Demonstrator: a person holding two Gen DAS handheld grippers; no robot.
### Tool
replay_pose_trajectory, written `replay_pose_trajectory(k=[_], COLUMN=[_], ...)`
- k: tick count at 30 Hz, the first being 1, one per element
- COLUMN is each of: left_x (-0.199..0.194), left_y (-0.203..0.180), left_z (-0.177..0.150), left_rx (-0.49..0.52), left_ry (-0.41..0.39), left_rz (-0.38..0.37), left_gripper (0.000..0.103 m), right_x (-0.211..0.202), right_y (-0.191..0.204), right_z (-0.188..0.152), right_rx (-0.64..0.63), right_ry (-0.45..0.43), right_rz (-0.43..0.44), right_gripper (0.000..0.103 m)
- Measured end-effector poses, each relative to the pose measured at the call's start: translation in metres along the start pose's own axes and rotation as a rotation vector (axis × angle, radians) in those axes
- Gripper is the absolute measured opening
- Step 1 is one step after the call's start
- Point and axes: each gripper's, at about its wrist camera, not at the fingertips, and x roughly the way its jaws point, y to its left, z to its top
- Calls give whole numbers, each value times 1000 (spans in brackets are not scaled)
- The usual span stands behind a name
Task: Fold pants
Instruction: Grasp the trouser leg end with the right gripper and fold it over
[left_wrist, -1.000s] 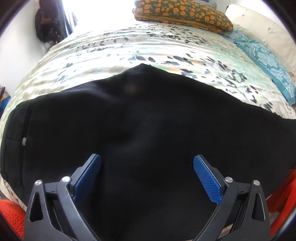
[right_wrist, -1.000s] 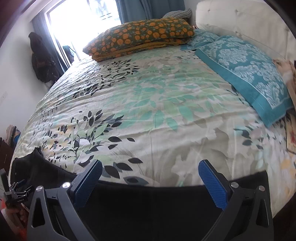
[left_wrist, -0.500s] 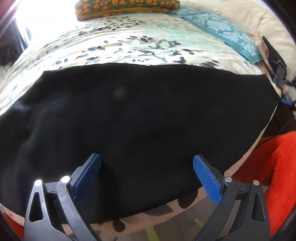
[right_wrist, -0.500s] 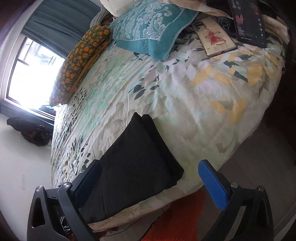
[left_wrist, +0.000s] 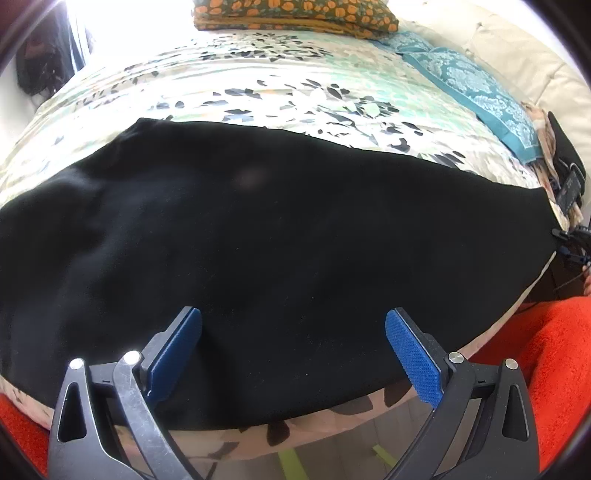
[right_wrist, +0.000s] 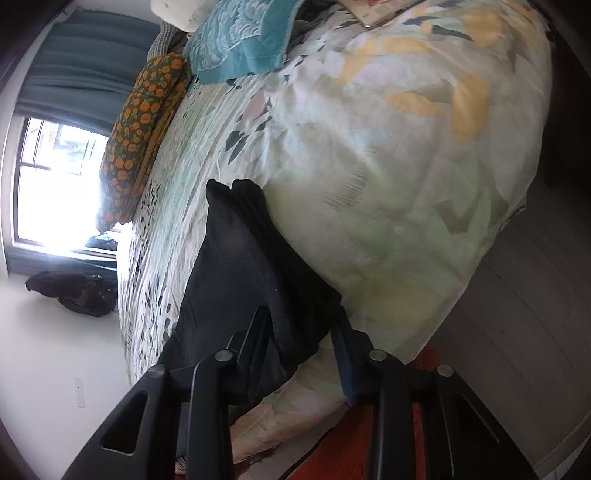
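Pants: black pants (left_wrist: 280, 236) lie spread flat across the near part of the bed (left_wrist: 295, 85), filling the middle of the left wrist view from the left edge to the right; in the right wrist view only the leg end shows, at lower centre, at the bed's near edge.
Bed: a leaf-print cover; an orange-patterned pillow (left_wrist: 295, 14) at top centre and a teal pillow (left_wrist: 469, 85) at upper right lie well apart from the pants.
Left gripper: the left gripper (left_wrist: 293, 345) hovers over the near edge of the pants at the bottom of its view; its fingers (left_wrist: 413, 354) stand wide apart, released, with nothing clamped.
Right gripper: the right gripper (right_wrist: 303, 339) sits rolled on its side at the bottom of its view; its jaws have just been closing, and the leg end of the pants lies between them. The fingers (right_wrist: 343, 354) look clenched onto the cloth, with the fabric bunched between them.
Step in hand: taking hold of the leg end, judged as the start of a lengthwise fold, ankle towards waist.
Progress: early; the garment looks laid out full length, with no lengthwise fold yet visible.
Next move calls for: a firm pinch through all layers of the hem, then a lift and carry across the pants, while the left gripper either pins the cloth or takes the near edge so the fabric does not drag.
Risk: only the top layer may be caught, so the fold may come out uneven.
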Motion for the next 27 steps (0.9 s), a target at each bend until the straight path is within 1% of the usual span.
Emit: replay_pose_trajectory(k=[1,3,6,8,9,10,11,13,15,18,21,23,27], left_x=[-2,-12,-18,-8,0,5,7,0,-10,-31,-53,-66,-75], left_y=[-1,-7,-28,-40,-42,-38,-31,-12,9,40,69,83,102], left_z=[0,1,1,1,0,0,0,-3,-2,-2,-8,-15,-30], left_rx=[-7,-3,72,123,124,96,44,-67,-134,-200,-268,-288,-310], left_ry=[-4,-35,-80,-47,-18,4,15,-6,-25,-78,-113,-131,-142], left_rz=[-5,-33,-70,-92,-98,-101,-109,-155,-158,-139,-125,-128,-123], left_gripper=[100,100,100,100,100,100,99,99,99,99,99,99,100], right_x=[-3,-10,-28,-38,-41,-44,-46,-44,-37,-15,15,38,80], right_y=[-3,4,37,67,83,101,120,157,192,233,267,285,305], right_z=[-1,-5,-15,-26,-33,-43,-53,-79,-109,-158,-205,-232,-274], right_rx=[7,-39,-159,-244,-288,-337,-385,-472,-554,-640,-719,-741,-747], right_ry=[-8,-23,-56,-60,-61,-62,-60,-48,-33,-7,12,41,92], right_rz=[15,14,35,51,58,66,78,100,129,155,144,150,139], right_gripper=[24,17,16,14,14,14,14,14,14,14,14,14,14])
